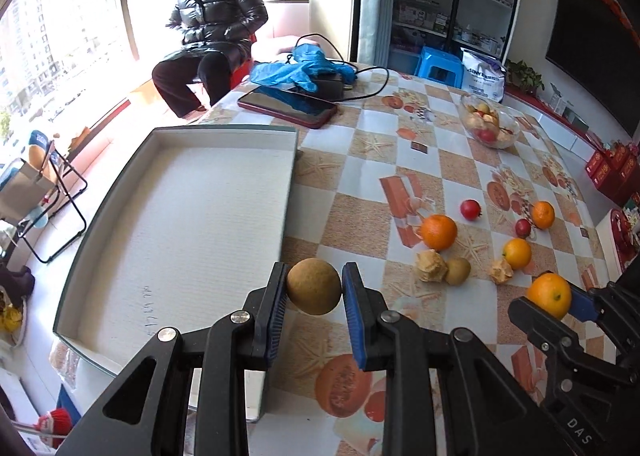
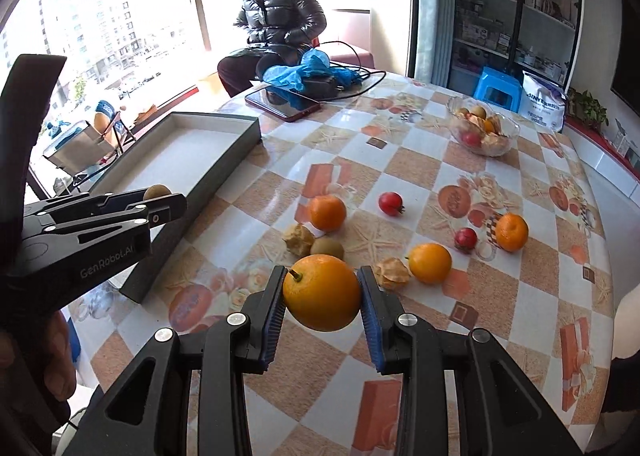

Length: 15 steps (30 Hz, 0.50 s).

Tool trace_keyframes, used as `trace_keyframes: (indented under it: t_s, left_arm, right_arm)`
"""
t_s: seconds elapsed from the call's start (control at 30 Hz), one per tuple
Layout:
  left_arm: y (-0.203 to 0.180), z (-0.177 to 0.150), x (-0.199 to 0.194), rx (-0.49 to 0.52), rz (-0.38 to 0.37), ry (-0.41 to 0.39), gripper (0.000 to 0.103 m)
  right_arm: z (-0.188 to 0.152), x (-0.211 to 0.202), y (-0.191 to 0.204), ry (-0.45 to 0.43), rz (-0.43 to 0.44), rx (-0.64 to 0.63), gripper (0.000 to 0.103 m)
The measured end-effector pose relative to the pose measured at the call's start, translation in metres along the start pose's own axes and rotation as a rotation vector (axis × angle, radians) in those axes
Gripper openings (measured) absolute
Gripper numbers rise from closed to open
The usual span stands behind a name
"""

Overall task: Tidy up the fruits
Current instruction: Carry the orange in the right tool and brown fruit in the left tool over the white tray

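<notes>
My left gripper [image 1: 314, 292] is shut on a brown round fruit [image 1: 314, 287], held just right of the grey tray's [image 1: 120, 191] near right edge. My right gripper [image 2: 322, 294] is shut on an orange [image 2: 322, 292] above the tablecloth. In the right wrist view the left gripper [image 2: 160, 197] shows at the left, over the tray [image 2: 224, 159]. In the left wrist view the right gripper [image 1: 550, 296] holds its orange [image 1: 549, 295] at the right. Loose on the table lie oranges [image 2: 328, 212], small red fruits [image 2: 391, 203], a brown fruit [image 2: 327, 248] and peeled pieces [image 2: 298, 240].
A glass bowl [image 2: 484, 131] of fruit stands at the back right. A phone [image 2: 282, 103], a blue bag [image 2: 304, 73] and a cable lie at the table's far side. A person in a black jacket [image 2: 276, 23] sits beyond it. A blue stool [image 2: 498, 89] stands behind.
</notes>
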State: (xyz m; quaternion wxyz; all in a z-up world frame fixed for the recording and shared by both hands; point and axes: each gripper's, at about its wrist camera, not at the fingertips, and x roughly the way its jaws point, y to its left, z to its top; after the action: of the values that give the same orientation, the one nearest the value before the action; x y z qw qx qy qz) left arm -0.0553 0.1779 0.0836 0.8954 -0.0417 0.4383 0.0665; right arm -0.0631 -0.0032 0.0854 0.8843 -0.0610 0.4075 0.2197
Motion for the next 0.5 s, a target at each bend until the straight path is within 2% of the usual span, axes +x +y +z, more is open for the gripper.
trace_keyframes:
  t_s: [0.27,0.5]
  left_arm:
    - [0.076,0.009,0.003,-0.122,0.079,0.005,0.030]
    - [0.112,0.005,0.026,-0.135,0.142,0.060,0.030]
  right_arm:
    - [0.032,0.023,0.057,-0.001,0.093,-0.080,0.037]
    - [0.057,0.049,0.116,-0.005,0.169,-0.152,0.037]
